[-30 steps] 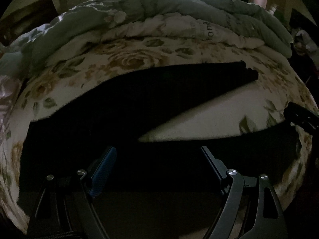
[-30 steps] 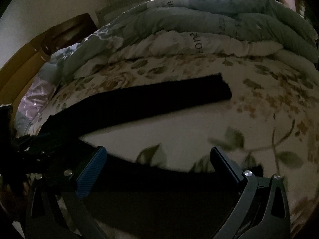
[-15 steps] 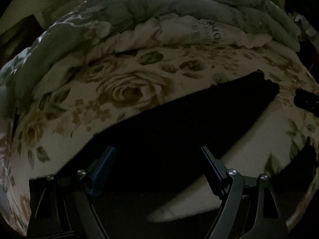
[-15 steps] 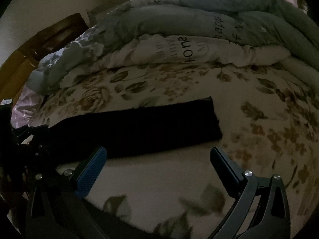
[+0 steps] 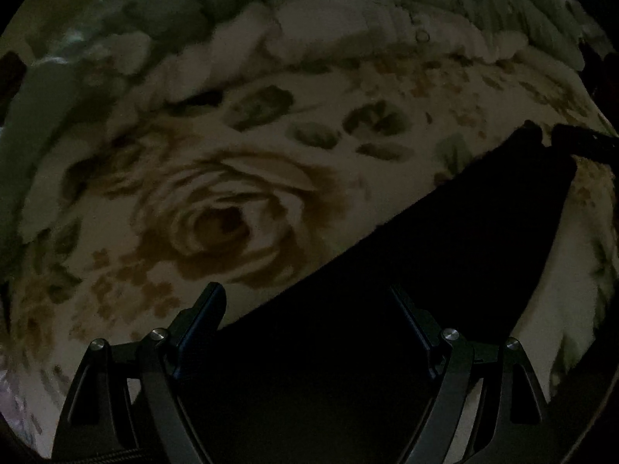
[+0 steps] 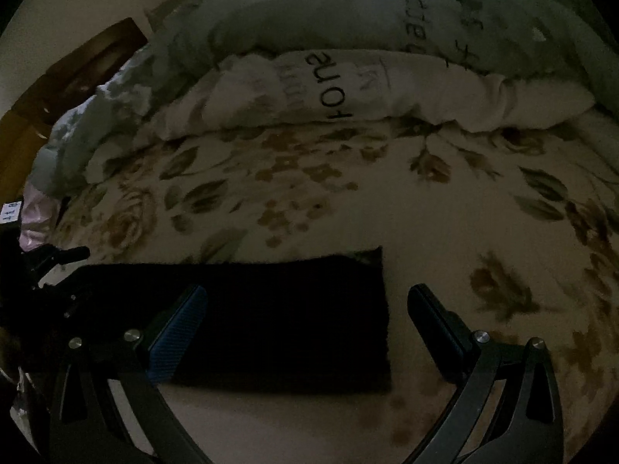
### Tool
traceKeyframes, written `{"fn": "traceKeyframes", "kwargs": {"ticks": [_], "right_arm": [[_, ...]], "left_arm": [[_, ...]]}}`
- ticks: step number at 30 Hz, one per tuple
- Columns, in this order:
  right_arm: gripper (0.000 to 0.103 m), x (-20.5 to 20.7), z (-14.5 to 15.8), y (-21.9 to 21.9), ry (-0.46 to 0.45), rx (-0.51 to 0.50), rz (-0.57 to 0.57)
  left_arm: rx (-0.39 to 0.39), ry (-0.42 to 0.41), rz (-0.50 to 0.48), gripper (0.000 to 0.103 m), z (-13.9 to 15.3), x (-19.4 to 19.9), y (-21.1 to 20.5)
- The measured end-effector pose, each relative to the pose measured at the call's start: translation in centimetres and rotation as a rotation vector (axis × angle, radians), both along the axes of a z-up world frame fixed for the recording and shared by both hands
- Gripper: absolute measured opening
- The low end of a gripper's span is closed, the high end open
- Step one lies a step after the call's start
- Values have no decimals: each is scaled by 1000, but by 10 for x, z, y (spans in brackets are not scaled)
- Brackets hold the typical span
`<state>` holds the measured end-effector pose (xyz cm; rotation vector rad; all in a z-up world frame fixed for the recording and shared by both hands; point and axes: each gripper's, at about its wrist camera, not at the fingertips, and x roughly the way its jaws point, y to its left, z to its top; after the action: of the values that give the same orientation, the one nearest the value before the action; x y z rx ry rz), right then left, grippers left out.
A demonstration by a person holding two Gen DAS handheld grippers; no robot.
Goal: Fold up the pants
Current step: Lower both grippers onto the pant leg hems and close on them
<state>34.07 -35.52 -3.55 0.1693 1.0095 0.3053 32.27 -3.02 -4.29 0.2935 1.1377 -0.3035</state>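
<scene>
Black pants (image 6: 278, 321) lie flat on a floral bedspread (image 6: 348, 201); one leg runs leftward and its hem end sits between my right fingers. My right gripper (image 6: 307, 305) is open and empty, low over that hem. In the left wrist view the same black leg (image 5: 445, 255) stretches from bottom centre up to the right. My left gripper (image 5: 305, 301) is open and empty, its jaws wide over the leg's upper edge. The right gripper's tip (image 5: 584, 145) shows at the far end of the leg. The left gripper (image 6: 50, 270) shows at the left edge of the right wrist view.
A rolled pale quilt with printed letters (image 6: 348, 85) and a grey-green duvet (image 6: 309, 19) are piled along the far side of the bed. A brown wooden piece (image 6: 89, 62) stands at the far left. The scene is dim.
Both grippers have moved forward and lower along the pants leg; the right one now reaches its hem end, the left one is close over the leg. Both stay open.
</scene>
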Motion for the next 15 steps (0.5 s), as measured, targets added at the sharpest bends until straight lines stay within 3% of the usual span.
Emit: {"fn": "traceKeyframes", "kwargs": {"ticks": [2, 3, 6, 7, 8, 9, 15], "right_arm": [[93, 10, -6, -5, 15, 20, -12], [83, 14, -10, -6, 30, 43, -10], [49, 21, -18, -9, 71, 61, -15], [33, 20, -18, -10, 71, 52, -22], [24, 19, -17, -11, 65, 48, -30], [9, 16, -15, -15, 58, 63, -36], [3, -11, 20, -32, -29, 176, -35]], "left_arm": [[4, 48, -18, 82, -10, 8, -4], [-7, 80, -39, 80, -16, 10, -6], [-25, 107, -77, 53, -22, 9, -13], [-46, 108, -93, 32, -20, 6, -15], [-53, 106, -101, 16, -17, 2, -17], [-42, 95, -102, 11, -14, -1, -18], [-89, 42, -146, 5, 13, -40, -19]]}}
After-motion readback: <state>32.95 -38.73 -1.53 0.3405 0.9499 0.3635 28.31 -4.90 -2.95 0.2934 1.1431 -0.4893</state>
